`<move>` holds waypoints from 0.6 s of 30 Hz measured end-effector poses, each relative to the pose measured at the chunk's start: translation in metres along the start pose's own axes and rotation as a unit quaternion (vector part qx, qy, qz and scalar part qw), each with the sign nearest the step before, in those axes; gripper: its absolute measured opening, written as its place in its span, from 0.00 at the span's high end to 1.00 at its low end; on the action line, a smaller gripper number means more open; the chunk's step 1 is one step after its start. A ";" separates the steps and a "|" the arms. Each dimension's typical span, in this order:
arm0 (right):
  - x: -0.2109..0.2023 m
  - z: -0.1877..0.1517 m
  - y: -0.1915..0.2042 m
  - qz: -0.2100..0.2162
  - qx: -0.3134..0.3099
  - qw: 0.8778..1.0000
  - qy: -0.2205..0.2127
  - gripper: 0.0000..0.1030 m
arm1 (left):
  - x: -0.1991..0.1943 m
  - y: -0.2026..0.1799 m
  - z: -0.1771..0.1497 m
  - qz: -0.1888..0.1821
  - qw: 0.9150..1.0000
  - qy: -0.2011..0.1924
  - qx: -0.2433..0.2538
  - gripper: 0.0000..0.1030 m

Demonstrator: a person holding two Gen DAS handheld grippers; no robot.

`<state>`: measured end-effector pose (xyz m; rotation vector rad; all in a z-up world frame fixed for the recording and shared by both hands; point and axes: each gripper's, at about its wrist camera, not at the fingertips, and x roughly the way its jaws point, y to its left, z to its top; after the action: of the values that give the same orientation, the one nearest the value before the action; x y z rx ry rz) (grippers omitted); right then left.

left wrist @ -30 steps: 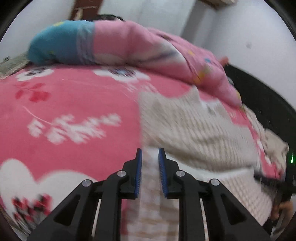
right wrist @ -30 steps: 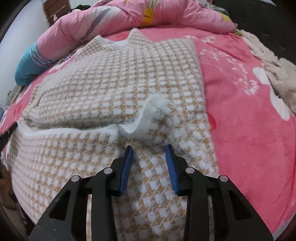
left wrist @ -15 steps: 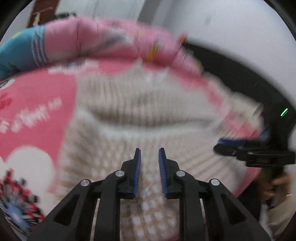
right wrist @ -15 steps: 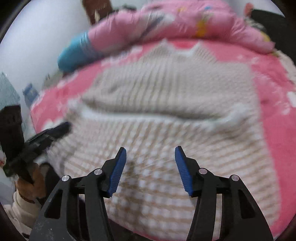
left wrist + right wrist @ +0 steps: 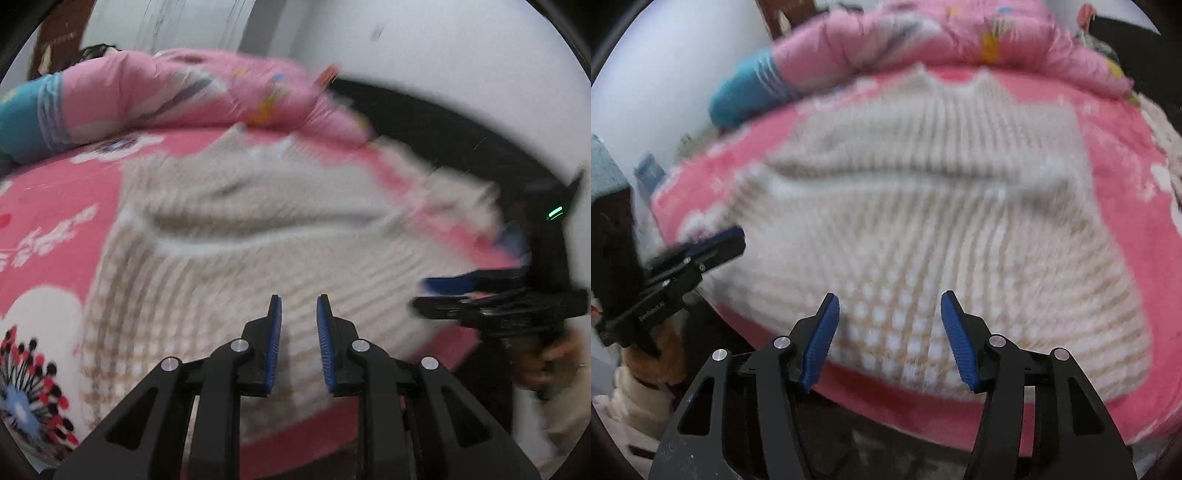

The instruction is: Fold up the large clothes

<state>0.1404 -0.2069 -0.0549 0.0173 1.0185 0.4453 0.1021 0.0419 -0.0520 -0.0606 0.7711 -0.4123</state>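
From the left wrist view, one sweater (image 5: 258,236) lies on the bed (image 5: 62,206), its neck toward the rolled quilt (image 5: 177,88) at the far end. Across its middle runs a pale ridge with a shadow under it, which I judge to be a sleeve or the upper part already turned over; motion blur keeps me from telling which. The left tongs (image 5: 298,321) hang above the near hem, blue pads a narrow gap apart and nothing between them. The right tongs (image 5: 447,286) show at the right edge, near the sweater's side; their state is too blurred to read from here. A second, fuzzy cream cloth (image 5: 458,199) lies beyond the sweater's right side.

From the right wrist view, the same single sweater (image 5: 923,206) fills the bed (image 5: 1137,206), hem nearest the camera. The right tongs (image 5: 890,321) stand wide apart over the hem, empty. The left tongs (image 5: 720,243) hover at the sweater's left edge. Count: one sweater, one quilt (image 5: 923,40), two tongs. By my judgement the sides are in, and the hem-to-neck fold remains.
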 end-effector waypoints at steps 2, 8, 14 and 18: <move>0.013 -0.004 0.003 -0.008 -0.008 1.000 -0.012 0.41 | 0.028 0.017 -0.012 0.001 0.999 0.027 -0.039 0.79; -0.045 -0.006 0.011 -0.009 -0.025 0.999 -0.032 0.47 | -0.023 0.004 -0.005 -0.004 0.999 -0.024 -0.023 0.82; -0.001 -0.015 0.029 -0.010 -0.047 0.999 -0.020 0.42 | 0.007 -0.027 -0.011 -0.034 0.999 0.019 0.005 0.81; -0.012 -0.007 0.024 -0.002 -0.045 0.999 -0.016 0.43 | 0.025 -0.019 -0.014 -0.041 0.998 0.022 -0.033 0.79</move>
<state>0.1206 -0.1907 -0.0433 -0.0574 0.9655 0.4843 0.1016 0.0166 -0.0750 -0.1454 0.8275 -0.4683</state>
